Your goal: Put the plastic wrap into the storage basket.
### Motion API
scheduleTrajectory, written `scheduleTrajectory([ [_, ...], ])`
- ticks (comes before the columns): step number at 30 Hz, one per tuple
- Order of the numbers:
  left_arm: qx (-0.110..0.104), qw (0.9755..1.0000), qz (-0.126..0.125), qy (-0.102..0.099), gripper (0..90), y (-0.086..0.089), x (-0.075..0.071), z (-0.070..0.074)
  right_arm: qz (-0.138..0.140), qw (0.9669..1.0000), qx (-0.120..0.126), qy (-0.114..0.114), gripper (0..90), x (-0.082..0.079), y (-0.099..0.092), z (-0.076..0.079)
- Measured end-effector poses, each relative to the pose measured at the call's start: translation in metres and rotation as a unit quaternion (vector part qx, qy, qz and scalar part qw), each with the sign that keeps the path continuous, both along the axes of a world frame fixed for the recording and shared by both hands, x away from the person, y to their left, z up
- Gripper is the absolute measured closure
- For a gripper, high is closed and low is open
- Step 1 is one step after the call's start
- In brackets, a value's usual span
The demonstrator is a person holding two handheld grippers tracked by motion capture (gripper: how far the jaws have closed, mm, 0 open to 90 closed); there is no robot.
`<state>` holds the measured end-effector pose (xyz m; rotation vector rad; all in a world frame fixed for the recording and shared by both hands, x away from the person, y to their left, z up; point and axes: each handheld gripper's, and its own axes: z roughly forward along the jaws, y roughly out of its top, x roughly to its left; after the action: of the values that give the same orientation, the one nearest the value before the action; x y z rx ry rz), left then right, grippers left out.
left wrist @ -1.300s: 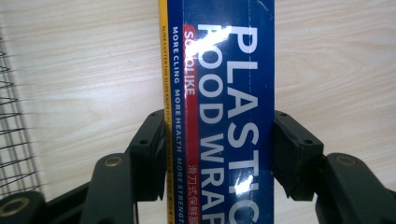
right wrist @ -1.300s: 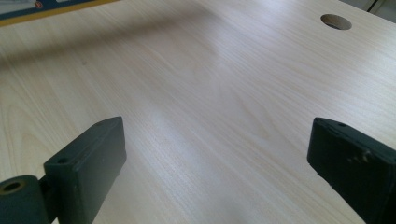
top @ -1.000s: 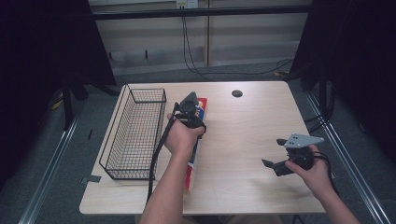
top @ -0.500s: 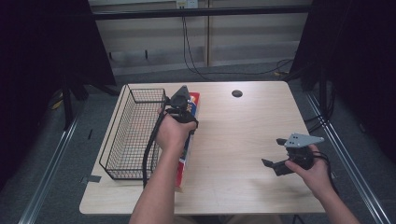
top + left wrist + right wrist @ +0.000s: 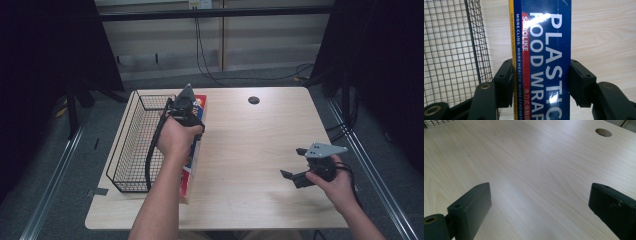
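We see the worktop (image 5: 250,145) evenly lit from above, while the room around it falls into deep darkness. Glare streaks across the glossy box (image 5: 544,50) in the left gripper view, washing out some lettering. In the right gripper view a pale sheen lies on the wood and the near jaws look soft.

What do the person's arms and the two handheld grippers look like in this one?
Both forearms are bare, no sleeves in view. The left gripper is black, with a black cable trailing down along the forearm; its jaws are blocky matte black with brass-coloured pivot pins. The right gripper is black too, topped by a grey three-cornered plate, with flat, slightly scuffed black pads.
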<state>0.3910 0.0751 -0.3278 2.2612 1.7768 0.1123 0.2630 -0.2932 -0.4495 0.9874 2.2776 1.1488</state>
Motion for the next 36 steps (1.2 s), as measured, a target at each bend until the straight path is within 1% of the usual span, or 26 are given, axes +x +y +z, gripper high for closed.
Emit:
scheduleTrajectory([
  [1,0.004,1.0,0.001,-0.001,44.7,0.001,0.0,0.001,0.0,1.0,0.0,0.0,4.6,0.0,0.0,0.0],
  [2,0.004,1.0,0.001,-0.001,44.7,0.001,0.0,0.001,0.0,1.0,0.0,0.0,4.6,0.0,0.0,0.0],
  [5,0.003,1.0,0.001,0.002,44.7,0.005,0.0,0.004,0.001,1.0,0.0,0.0,4.6,0.0,0.0,0.0],
  [7,0.0,1.0,0.007,-0.001,44.6,0.007,0.0,0.005,0.0,1.0,-0.001,0.0,4.6,0.0,0.0,0.0],
  [10,-0.002,0.9999,0.011,0.002,44.6,0.013,0.0,0.007,0.0,1.0,-0.001,0.0,4.6,0.0,0.0,0.0],
  [11,0.003,0.9999,0.013,0.004,44.6,0.013,0.0,0.008,0.0,1.0,-0.001,-0.001,4.6,0.0,0.0,0.0],
  [12,0.011,0.9999,0.01,0.003,44.6,0.015,0.0,0.008,0.0,1.0,-0.001,-0.001,4.6,0.0,0.0,0.0],
  [13,0.014,0.9998,0.011,0.003,44.6,0.016,0.0,0.008,0.0,1.0,-0.001,-0.001,4.6,0.0,0.0,0.0],
  [14,0.011,0.9998,0.015,0.004,44.6,0.02,0.0,0.009,0.0,1.0,-0.001,0.0,4.6,0.0,0.0,0.0],
  [15,0.011,0.9998,0.015,0.004,44.6,0.02,0.0,0.009,0.0,1.0,-0.001,0.0,4.6,0.0,0.0,0.0],
  [16,0.005,0.9998,0.017,0.008,44.6,0.023,0.0,0.009,0.0,1.0,-0.001,0.0,4.5,0.0,0.0,0.0],
  [17,0.004,0.9998,0.02,0.006,44.6,0.024,0.0,0.01,0.0,1.0,-0.001,0.0,4.6,0.0,0.0,0.0],
  [19,0.013,0.9997,0.019,0.006,44.6,0.027,0.0,0.011,-0.001,1.0,-0.003,-0.001,4.6,0.0,0.001,0.0],
  [20,0.019,0.9996,0.019,0.001,44.6,0.028,-0.001,0.011,-0.001,1.0,-0.002,-0.001,4.5,0.0,0.001,0.0],
  [24,0.012,0.9996,0.026,0.006,44.6,0.035,0.0,0.013,0.0,1.0,-0.001,0.0,4.6,0.0,0.0,0.0],
  [25,0.012,0.9995,0.028,0.004,44.5,0.036,-0.001,0.013,0.0,1.0,-0.002,0.0,4.5,0.0,0.0,0.0],
  [27,0.015,0.9995,0.028,0.006,44.5,0.038,-0.001,0.013,-0.001,1.0,-0.003,0.0,4.6,0.0,0.001,0.0],
  [30,0.01,0.9993,0.034,0.005,44.5,0.043,0.0,0.014,-0.001,1.0,-0.002,0.0,4.6,0.0,0.001,0.0],
  [33,0.015,0.9992,0.036,0.004,44.5,0.046,0.0,0.015,0.001,1.0,-0.003,0.002,4.6,0.0,0.001,-0.001],
  [35,0.014,0.9991,0.039,0.006,44.5,0.048,0.0,0.016,0.002,1.0,-0.003,0.002,4.6,0.0,0.001,-0.001],
  [36,0.014,0.9991,0.04,0.004,44.5,0.05,0.0,0.016,0.001,1.0,-0.004,0.001,4.5,0.0,0.001,-0.001],
])
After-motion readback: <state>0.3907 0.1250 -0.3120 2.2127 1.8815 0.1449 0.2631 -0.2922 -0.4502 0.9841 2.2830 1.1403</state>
